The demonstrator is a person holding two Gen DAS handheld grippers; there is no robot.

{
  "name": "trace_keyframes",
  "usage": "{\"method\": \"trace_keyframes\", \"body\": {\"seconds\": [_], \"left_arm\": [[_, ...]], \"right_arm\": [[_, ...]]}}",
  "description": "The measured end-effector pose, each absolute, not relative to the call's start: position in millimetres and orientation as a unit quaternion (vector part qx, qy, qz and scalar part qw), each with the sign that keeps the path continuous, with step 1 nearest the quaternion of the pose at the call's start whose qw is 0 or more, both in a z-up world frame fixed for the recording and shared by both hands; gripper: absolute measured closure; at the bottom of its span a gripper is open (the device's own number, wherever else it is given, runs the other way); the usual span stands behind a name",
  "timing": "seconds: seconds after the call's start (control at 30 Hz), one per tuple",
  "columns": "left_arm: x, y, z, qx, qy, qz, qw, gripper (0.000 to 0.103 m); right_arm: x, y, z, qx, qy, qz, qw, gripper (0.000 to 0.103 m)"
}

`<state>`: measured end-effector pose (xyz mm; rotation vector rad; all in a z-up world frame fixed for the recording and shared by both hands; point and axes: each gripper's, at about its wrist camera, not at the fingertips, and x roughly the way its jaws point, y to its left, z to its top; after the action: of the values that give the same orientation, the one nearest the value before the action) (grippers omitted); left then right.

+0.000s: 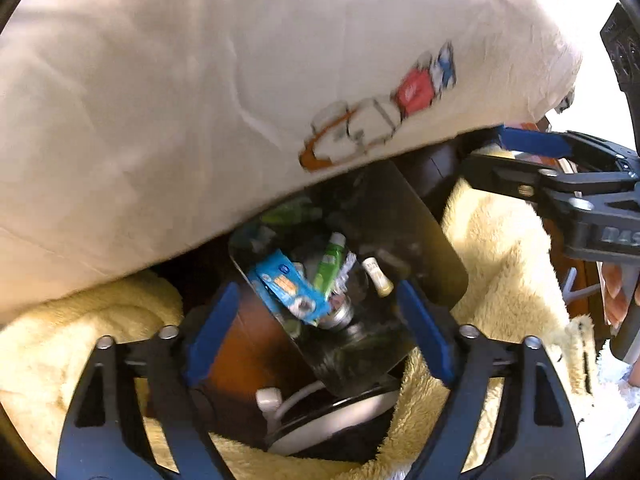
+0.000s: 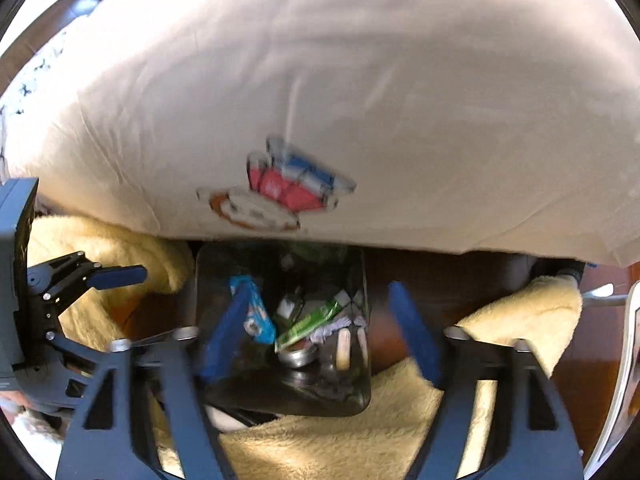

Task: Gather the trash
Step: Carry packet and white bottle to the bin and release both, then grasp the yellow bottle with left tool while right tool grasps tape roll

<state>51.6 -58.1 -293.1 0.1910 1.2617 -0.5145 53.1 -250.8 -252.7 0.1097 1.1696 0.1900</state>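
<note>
Left gripper [image 1: 316,332]: blue-padded jaws spread wide, nothing between them, poised above the dark bin [image 1: 436,248]. Right gripper [image 2: 316,332]: likewise spread and empty, over the same bin. Contents: blue wrapper [image 1: 288,288], green tube [image 1: 330,264], small white tube [image 1: 378,278], apparently dropped in. Cream pillow [image 1: 200,100] overhangs the bin; yellow fleece blanket [image 1: 500,248] surrounds it.

Only "BAS" reads, on the right gripper [image 1: 520,164] body.
</note>
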Motion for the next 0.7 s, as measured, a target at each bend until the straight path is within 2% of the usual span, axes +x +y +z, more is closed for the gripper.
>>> {"method": "trace_keyframes", "body": {"seconds": [0.07,0.2,0.43,0.7], "left_arm": [[54,-53,-275,0.086,0.565,-0.237,0.786,0.014],[62,-43,-230,0.08,0.523,-0.232,0.816,0.008],[83,-30,-158,0.078,0.449,-0.221,0.862,0.008],[138,-30,-123,0.06,0.417,-0.193,0.886,0.008]], "right_arm": [[53,-254,-233,0.058,0.526,0.096,0.843,0.012],[58,-261,-190,0.053,0.476,0.087,0.874,0.004],[88,-266,-134,0.021,0.408,0.074,0.91,0.004],[146,-289,-105,0.008,0.384,0.026,0.923,0.004]]}}
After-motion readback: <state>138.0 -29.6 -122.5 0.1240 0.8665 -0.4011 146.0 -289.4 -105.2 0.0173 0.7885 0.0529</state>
